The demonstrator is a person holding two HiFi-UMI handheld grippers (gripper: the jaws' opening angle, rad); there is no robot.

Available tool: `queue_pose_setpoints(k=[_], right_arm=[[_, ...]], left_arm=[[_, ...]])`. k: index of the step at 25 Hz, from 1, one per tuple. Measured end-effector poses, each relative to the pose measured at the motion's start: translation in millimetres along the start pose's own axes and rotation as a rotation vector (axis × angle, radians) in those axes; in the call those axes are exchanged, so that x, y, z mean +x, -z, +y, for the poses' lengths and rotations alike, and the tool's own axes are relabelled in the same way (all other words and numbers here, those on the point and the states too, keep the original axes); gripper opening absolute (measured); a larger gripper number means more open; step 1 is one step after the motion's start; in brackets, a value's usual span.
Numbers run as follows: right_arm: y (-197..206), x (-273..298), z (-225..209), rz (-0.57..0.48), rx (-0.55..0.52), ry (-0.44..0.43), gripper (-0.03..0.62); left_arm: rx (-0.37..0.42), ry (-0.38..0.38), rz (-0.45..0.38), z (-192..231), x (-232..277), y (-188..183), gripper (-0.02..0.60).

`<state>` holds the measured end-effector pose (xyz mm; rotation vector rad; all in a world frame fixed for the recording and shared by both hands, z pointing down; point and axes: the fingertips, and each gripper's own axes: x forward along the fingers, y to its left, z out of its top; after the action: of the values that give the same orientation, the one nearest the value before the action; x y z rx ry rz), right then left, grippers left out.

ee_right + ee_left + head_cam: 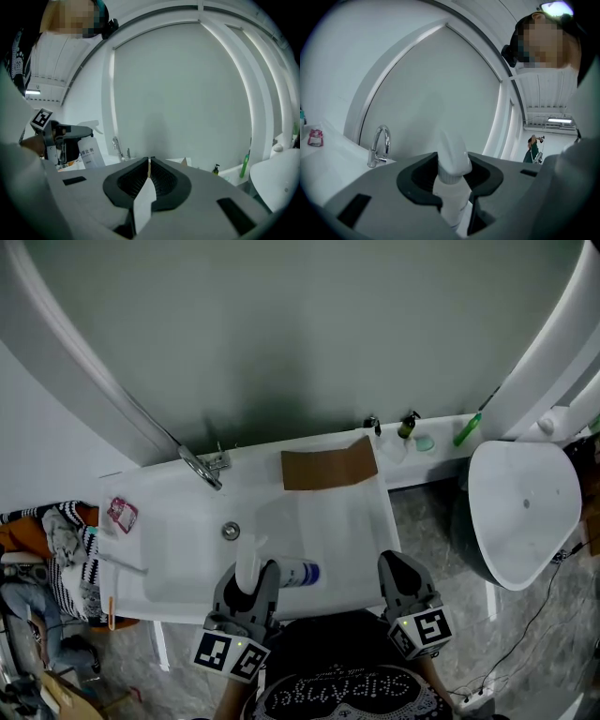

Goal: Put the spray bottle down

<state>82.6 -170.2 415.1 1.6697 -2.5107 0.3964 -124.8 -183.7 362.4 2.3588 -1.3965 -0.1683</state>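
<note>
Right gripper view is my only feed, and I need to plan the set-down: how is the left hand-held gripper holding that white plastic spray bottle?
Observer: The left hand-held gripper has its jaws closed on the neck of the white plastic spray bottle, just under the trigger head. The body hangs below them.
Operator: What's underneath it?
Observer: In the head view it is over the white sink, near the front edge, and the round metal drain is just beyond it.
Operator: Anything on the sink's left ledge?
Observer: A small pink packet lies there, well apart from the bottle.
</note>
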Motion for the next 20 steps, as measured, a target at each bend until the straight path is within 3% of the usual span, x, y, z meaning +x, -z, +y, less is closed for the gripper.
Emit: queue_pose_setpoints(k=[9, 20], right_arm=[[-3.6, 9.4, -13.6, 0.007, 0.001, -0.016, 0.029], [1.9, 0.4, -46.0, 0.009, 0.034, 0.054, 0.029]], left_arm=[[0.027, -0.03, -0.011, -1.6, 18.6, -4.3, 0.152], [0.159, 0.052, -0.074, -21.0, 116.7, 3.3, 0.15]])
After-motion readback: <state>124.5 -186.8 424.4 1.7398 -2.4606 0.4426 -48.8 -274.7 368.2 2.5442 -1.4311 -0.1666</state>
